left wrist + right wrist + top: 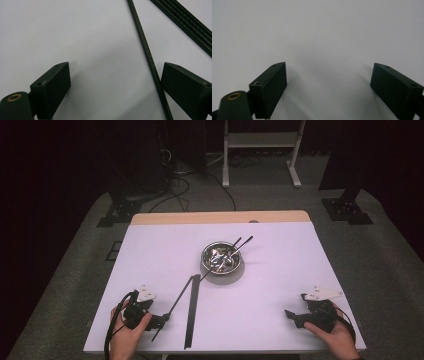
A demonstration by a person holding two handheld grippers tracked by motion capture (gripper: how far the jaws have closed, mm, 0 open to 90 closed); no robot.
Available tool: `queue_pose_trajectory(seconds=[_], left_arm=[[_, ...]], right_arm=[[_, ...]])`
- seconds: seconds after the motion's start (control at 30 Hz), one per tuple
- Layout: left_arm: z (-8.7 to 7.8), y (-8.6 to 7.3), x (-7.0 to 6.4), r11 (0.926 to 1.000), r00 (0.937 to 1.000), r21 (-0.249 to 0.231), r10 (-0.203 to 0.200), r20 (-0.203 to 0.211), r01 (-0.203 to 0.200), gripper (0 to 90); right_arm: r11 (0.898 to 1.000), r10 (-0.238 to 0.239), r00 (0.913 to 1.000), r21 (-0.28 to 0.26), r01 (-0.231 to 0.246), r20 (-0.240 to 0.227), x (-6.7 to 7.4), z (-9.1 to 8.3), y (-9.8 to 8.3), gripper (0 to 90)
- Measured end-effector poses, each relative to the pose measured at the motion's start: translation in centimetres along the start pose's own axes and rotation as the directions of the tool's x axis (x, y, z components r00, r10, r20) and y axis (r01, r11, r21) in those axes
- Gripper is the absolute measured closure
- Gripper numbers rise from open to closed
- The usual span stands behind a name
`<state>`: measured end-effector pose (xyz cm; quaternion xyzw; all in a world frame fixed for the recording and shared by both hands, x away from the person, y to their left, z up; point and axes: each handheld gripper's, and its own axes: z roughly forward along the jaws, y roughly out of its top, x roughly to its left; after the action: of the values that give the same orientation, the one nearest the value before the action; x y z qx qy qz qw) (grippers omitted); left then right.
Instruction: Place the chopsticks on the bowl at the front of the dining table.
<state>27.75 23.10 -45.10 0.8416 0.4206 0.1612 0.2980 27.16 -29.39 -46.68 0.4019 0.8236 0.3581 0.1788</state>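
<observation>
Both of my left fingers (53, 87) stand wide apart over the white table (150, 255), holding nothing, and a thin black rod (147, 55) runs between them, lying close beside the inner face of one finger; I cannot tell whether it touches. It is slim, straight, dark and matte. From the high view, the rod (181, 297) slants across the table from near my left gripper (162, 320) up toward the steel bowl (221, 258), and its upper end is hard to separate from the dark utensils resting in that bowl. Just beside it lies a flat black ribbed strip (185, 23), cut off at the frame edge in the left gripper view. My right gripper (291, 316) rests low on the bare table, well apart from the rod, its fingers (270, 86) likewise spread wide and empty.
</observation>
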Motion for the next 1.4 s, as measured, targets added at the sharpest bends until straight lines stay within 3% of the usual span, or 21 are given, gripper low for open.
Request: queue_pose_trajectory(seconds=[0.73,1.1,1.4], left_arm=[[-0.6,-0.6,2.6,0.9986,0.9978,-0.007,-0.052,-0.041,0.052,8.5],[-0.6,-0.4,2.3,0.9988,0.9986,-0.021,-0.046,-0.026,0.045,8.5],[0.1,0.9,1.9,0.9990,0.9997,-0.037,-0.025,-0.003,0.025,8.5]], right_arm=[[1.000,0.000,1.0000,0.000,0.000,0.000,0.0,0.0,0.0,12.0],[1.000,0.000,1.0000,0.000,0.000,-0.001,0.0,0.0,0.0,12.0],[1.000,0.000,1.0000,0.000,0.000,-0.001,0.0,0.0,0.0,12.0]])
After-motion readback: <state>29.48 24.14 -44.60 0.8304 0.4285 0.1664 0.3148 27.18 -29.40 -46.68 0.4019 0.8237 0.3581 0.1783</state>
